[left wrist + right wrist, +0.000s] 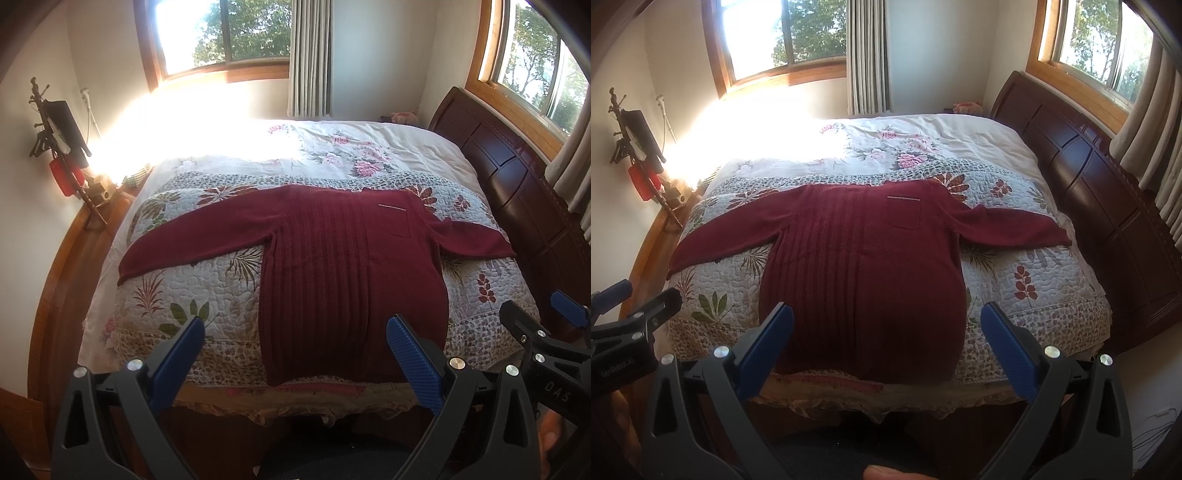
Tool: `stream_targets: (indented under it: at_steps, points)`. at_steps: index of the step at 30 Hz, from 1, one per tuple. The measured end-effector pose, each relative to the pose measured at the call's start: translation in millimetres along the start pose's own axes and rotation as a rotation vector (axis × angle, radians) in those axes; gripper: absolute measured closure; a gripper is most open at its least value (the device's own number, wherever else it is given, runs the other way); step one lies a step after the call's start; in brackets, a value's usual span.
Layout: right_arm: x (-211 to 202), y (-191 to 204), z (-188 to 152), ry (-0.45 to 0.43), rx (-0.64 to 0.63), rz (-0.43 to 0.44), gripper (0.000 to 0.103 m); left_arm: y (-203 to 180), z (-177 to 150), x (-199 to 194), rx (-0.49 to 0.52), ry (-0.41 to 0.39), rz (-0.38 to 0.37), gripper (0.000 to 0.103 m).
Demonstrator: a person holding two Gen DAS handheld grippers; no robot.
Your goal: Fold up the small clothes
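A dark red knitted sweater [332,266] [860,266] lies flat on the bed, both sleeves spread out to the sides, its hem at the near edge and a small chest pocket [903,212] on the right. My left gripper [295,332] hovers open above the hem, nothing between its blue pads. My right gripper [886,321] is also open, over the lower body of the sweater, touching nothing. Each gripper shows at the edge of the other's view: the right gripper [539,314] and the left gripper [631,295].
The bed carries a quilted floral cover [192,291] and a dark wooden headboard [517,177] on the right. A stand with bags [62,155] is at the far left wall. Windows [221,33] and curtains [310,55] lie behind. A fingertip [886,472] shows at the bottom.
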State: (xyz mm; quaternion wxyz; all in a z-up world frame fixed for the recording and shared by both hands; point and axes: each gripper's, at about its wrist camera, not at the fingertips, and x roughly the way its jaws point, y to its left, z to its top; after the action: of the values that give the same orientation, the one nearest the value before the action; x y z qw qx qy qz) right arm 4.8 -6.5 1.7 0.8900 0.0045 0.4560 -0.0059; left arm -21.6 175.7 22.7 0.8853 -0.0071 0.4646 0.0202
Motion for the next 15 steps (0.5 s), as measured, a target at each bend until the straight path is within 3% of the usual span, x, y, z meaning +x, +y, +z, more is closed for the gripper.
stream_targets:
  at_steps: [15]
  points:
    - [7.0, -3.6, 3.3, 0.009, 0.009, -0.002, 0.003, 1.9, 5.9, 12.2, 0.002, 0.018, -0.002, 0.004]
